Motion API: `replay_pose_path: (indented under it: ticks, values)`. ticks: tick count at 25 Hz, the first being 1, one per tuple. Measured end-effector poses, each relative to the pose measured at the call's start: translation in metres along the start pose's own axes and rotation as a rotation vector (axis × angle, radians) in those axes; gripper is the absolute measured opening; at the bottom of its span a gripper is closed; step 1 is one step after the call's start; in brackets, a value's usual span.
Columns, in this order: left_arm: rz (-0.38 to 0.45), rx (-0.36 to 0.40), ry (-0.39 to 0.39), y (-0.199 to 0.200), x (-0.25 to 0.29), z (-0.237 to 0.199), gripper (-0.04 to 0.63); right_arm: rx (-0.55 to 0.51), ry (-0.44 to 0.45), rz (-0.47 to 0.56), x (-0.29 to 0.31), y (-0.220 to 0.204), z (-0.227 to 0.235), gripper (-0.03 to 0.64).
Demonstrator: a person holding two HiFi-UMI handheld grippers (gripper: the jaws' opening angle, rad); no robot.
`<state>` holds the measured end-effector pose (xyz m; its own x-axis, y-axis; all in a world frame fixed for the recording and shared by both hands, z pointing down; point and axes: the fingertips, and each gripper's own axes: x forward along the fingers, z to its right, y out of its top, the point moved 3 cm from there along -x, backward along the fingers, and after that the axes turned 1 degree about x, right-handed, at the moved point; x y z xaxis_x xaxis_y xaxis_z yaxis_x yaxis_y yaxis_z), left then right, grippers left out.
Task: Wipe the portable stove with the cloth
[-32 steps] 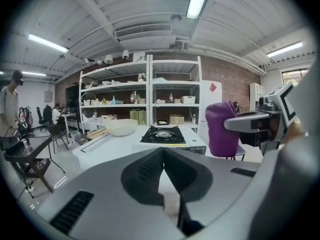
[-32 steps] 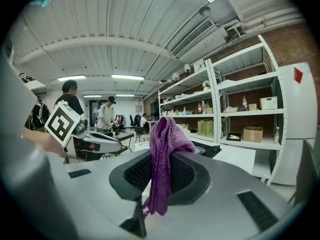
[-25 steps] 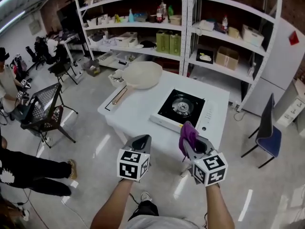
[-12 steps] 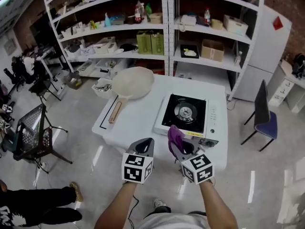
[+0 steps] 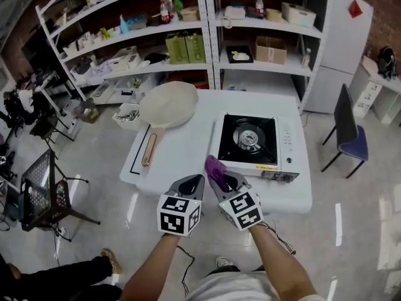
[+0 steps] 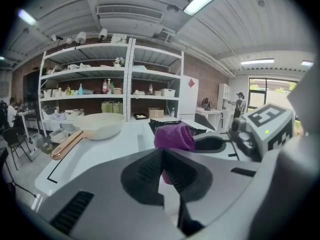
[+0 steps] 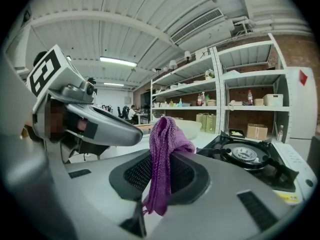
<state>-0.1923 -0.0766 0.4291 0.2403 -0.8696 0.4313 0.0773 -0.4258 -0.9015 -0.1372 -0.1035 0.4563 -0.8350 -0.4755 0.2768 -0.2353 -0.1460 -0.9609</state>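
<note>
The portable stove [image 5: 253, 145] sits on the right half of the white table [image 5: 188, 155], black top with a round burner [image 7: 246, 155] and a white control strip at its right. A purple cloth [image 5: 216, 167] hangs pinched in my right gripper [image 5: 220, 177], which is shut on it just short of the table's near edge, in front of the stove's left corner. The cloth [image 7: 162, 159] droops between the jaws in the right gripper view. My left gripper [image 5: 190, 184] hovers beside it on the left, shut and empty; behind its closed jaws the cloth [image 6: 172, 136] shows.
A cream frying pan [image 5: 166, 104] with a wooden handle lies on the table's left half. White shelving [image 5: 207, 36] with boxes and bottles stands behind the table. A blue chair [image 5: 349, 140] is at the right, a black mesh chair [image 5: 41, 193] at the left.
The view has closed in on the table. Both grippers have shifted left relative to the stove, the right one still holding the cloth, now near the table's front edge.
</note>
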Motion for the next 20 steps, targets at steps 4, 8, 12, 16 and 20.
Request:
replay_pose_path:
  ticks: [4, 8, 12, 16, 20]
  values:
    - [-0.012, -0.003, -0.017, -0.002, 0.003, -0.007, 0.005, 0.026, -0.007, 0.001, 0.022, -0.01, 0.0, 0.063]
    - [-0.025, 0.003, -0.025, -0.001, 0.006, -0.015, 0.003, 0.027, -0.04, -0.014, 0.029, -0.019, 0.004, 0.061]
    - [-0.029, 0.008, -0.033, 0.0, 0.011, -0.016, 0.004, 0.015, -0.071, -0.032, 0.026, -0.026, 0.012, 0.061]
    - [-0.035, 0.017, -0.047, -0.003, 0.019, -0.008, 0.004, 0.003, -0.088, -0.039, 0.018, -0.033, 0.019, 0.061]
    - [-0.034, 0.021, -0.064, -0.003, 0.024, 0.001, 0.005, -0.005, -0.11, -0.048, 0.008, -0.039, 0.026, 0.061]
